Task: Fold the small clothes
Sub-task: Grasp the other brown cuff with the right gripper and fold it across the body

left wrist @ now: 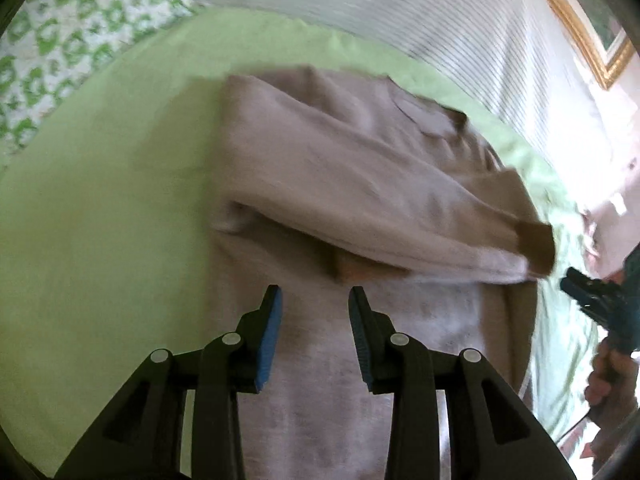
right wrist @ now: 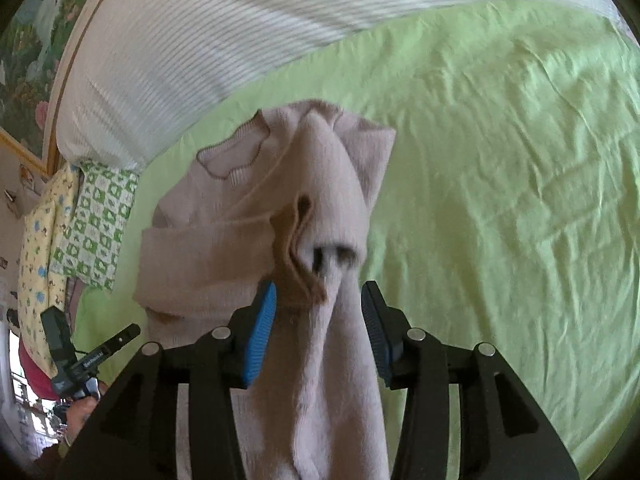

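A small pale pink knit sweater [left wrist: 320, 168] lies on the green bedsheet [left wrist: 100, 200], one sleeve [left wrist: 400, 216] folded across its body with a brown cuff [left wrist: 538, 246] at the right. My left gripper [left wrist: 315, 304] is open and empty, just above the sweater's lower body. In the right wrist view the sweater [right wrist: 224, 240] lies ahead, and its sleeve [right wrist: 340, 320] runs between the fingers of my right gripper [right wrist: 320, 300], whose jaws stand apart around it. The right gripper also shows at the left view's right edge [left wrist: 588, 292].
A white striped pillow [right wrist: 200, 40] lies along the head of the bed. Green-patterned pillows [right wrist: 96, 224] and a yellow printed one [right wrist: 40, 248] sit at the bed's side. A gold picture frame [left wrist: 592, 32] hangs on the wall. The left gripper shows low left [right wrist: 80, 356].
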### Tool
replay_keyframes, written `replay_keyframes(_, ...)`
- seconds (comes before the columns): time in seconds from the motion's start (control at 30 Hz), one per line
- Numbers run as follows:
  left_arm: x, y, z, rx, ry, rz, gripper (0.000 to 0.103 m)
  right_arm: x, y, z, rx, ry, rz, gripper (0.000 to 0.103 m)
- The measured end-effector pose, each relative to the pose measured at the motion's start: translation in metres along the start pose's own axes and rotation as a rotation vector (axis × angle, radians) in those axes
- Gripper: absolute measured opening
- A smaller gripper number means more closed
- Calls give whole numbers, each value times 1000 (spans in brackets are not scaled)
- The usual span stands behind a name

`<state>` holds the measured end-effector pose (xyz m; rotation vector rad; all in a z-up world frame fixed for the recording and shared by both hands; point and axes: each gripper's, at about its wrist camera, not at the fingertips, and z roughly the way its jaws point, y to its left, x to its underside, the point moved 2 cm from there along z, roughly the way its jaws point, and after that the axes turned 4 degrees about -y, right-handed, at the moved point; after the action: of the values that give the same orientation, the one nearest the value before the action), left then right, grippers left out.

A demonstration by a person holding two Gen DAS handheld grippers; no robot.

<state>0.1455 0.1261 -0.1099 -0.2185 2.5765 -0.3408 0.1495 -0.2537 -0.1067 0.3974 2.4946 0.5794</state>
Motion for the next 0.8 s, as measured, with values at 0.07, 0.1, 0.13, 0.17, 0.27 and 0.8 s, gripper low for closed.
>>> replay_keyframes(0.07, 4, -7, 9, 29, 40, -34, 35, 12, 4, 2, -16, 22, 0, 46)
replay_keyframes(0.1, 5, -9, 15, 49, 60, -65, 36, 16, 6, 2, -16, 28, -6, 46)
replay_keyframes(0.13, 4, -9, 19, 64, 71, -92, 36, 22, 10, 2, -11, 38, -26, 46)
replay_keyframes(0.17, 3, -10, 25, 79, 83, -129, 36, 26, 13, 3, -9, 45, -40, 46)
replay_keyframes(0.27, -3, -9, 40, 87, 100, -198, 36, 38, 23, 7, 6, 66, -103, 46)
replay_keyframes(0.8, -32, -12, 85, 93, 55, -216, 32, -84, -65, 60, 58, -96, 283, 46)
